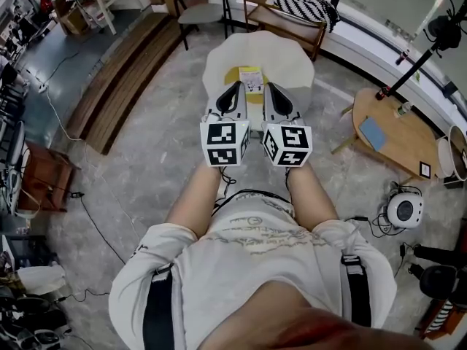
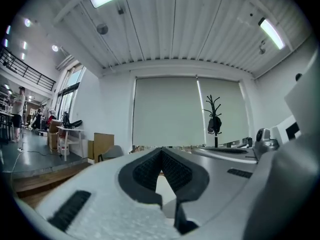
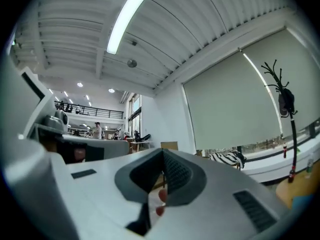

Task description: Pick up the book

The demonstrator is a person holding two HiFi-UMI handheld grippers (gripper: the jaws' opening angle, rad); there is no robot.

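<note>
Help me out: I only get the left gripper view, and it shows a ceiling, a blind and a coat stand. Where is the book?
Observer: The head view shows it. A yellow book lies flat on a round white table in front of the person.
Operator: Is anything holding it?
Observer: No. The left gripper and the right gripper are held side by side at the table's near edge, and neither grips the book.
Operator: Is the right one open, at least?
Observer: No. In the right gripper view its jaws are together.
</note>
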